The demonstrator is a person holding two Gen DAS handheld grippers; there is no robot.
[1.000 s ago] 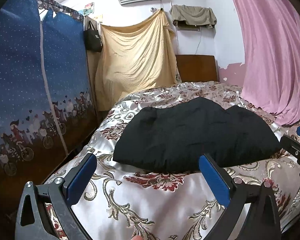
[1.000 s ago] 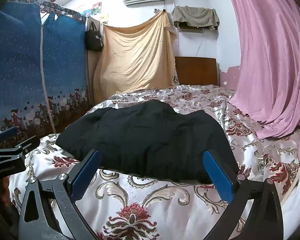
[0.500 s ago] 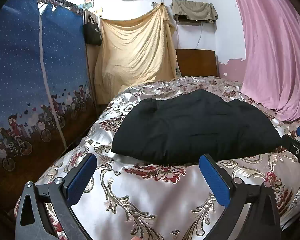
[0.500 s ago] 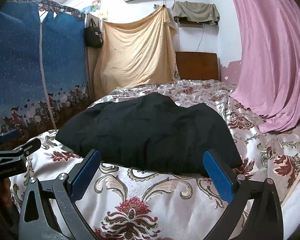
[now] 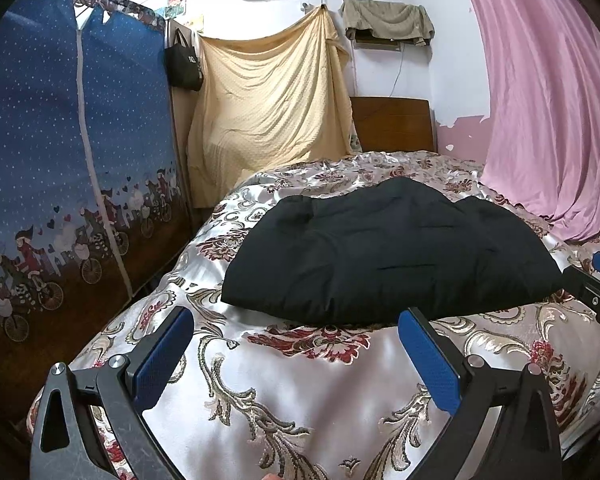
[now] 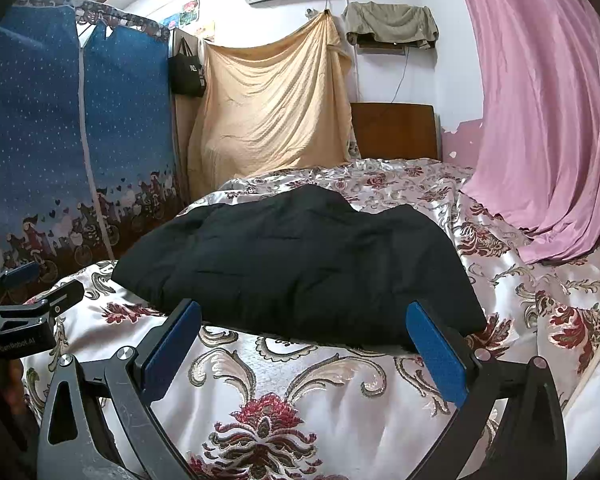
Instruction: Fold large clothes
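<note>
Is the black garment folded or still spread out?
Folded: the black garment lies as a thick, compact bundle on the bedspread, no sleeves showing.

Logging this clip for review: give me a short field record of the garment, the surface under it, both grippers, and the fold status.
garment: black padded garment, lying in a folded-looking bundle
surface: floral satin bedspread
left gripper: open, empty, short of the garment's near edge
right gripper: open, empty, at the near edge
contact: none visible
backdrop: pink curtain, blue wardrobe cover

The left tongs [image 5: 296,356] hung spread and empty over the bed [image 5: 300,384], short of the folded black garment [image 5: 384,256].
</note>
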